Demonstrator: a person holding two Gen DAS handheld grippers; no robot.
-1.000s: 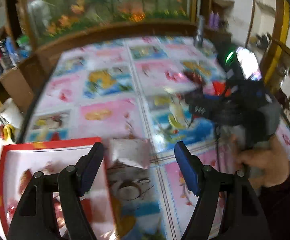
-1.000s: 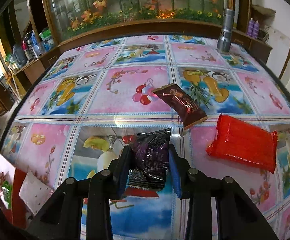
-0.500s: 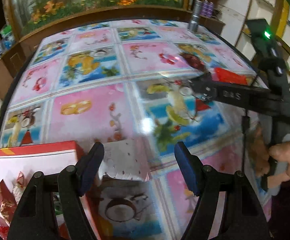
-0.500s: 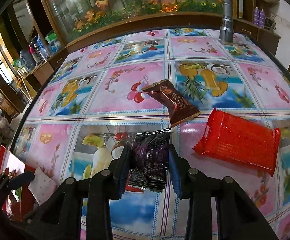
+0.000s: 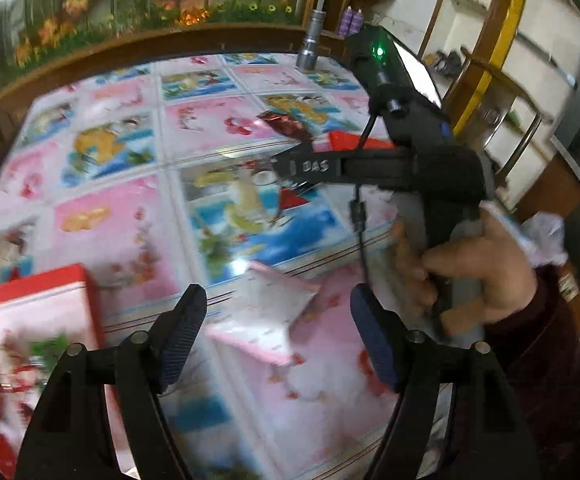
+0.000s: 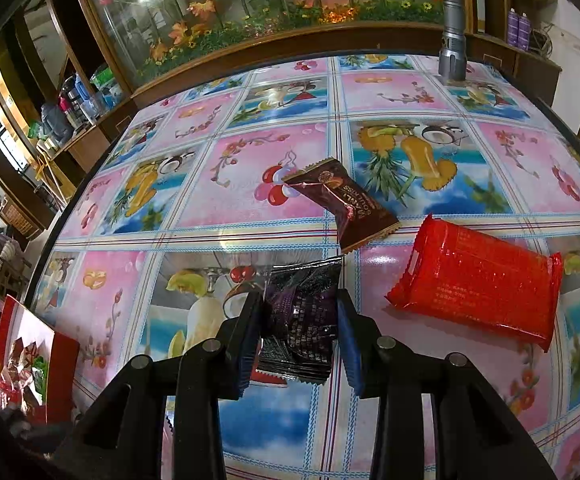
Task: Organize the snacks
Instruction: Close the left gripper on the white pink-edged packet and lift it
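My left gripper (image 5: 278, 320) is open over the table, and a white and pink snack packet (image 5: 266, 316) lies flat between its fingers, touching neither pad. To the left stands a red box (image 5: 30, 312) with wrapped sweets inside. My right gripper (image 6: 300, 304) is shut on a dark purple snack packet (image 6: 306, 280), held just above the table. Beyond it lie a brown packet (image 6: 342, 204) and a red packet (image 6: 478, 280). The left wrist view shows the right gripper (image 5: 290, 168) from the side, held by a hand (image 5: 474, 272).
A silver flashlight (image 6: 452, 40) stands upright at the table's far edge. The table's flowered cloth (image 6: 250, 152) ends at a wooden rail below a glass cabinet. The red box (image 6: 30, 356) sits near the table's left corner. Shelves with bottles stand at the far left.
The left gripper has swung right, away from the red box; the white packet, earlier beside its left finger, now lies midway between the fingers. The right gripper keeps the purple packet.
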